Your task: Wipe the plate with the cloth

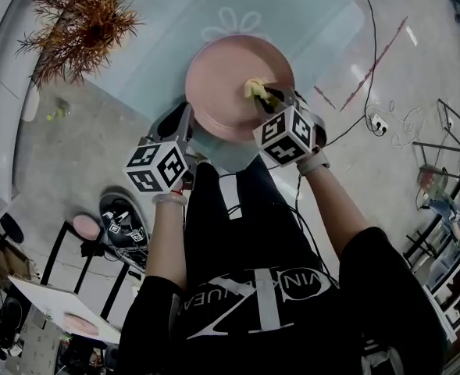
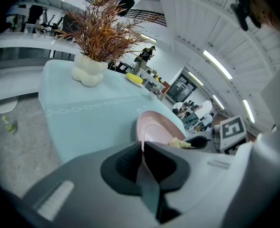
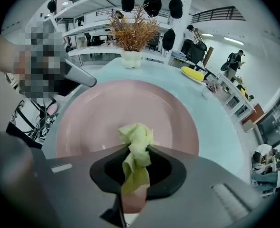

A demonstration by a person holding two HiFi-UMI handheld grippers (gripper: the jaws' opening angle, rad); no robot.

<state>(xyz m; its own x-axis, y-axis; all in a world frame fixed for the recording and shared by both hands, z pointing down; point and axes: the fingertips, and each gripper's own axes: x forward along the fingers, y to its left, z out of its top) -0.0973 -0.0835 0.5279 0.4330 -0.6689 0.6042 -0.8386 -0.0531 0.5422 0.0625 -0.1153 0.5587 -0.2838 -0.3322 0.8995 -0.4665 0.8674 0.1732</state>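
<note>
Head view: left claw (image 1: 188, 120) pinches plate (image 1: 222, 84); right claw (image 1: 267, 96) clamps cloth (image 1: 253, 89) on it; plant (image 1: 81, 22) nearby.

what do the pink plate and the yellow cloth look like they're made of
Plate: probably glazed ceramic, possibly melamine. It is smooth and evenly pink, with a faint sheen and a rigid raised rim.
Cloth: thin soft fabric, pale yellow-green and matte. It crumples into limp folds where it is pinched.

white letters on black shirt (image 1: 254, 291), only "VIN K" legible
</note>
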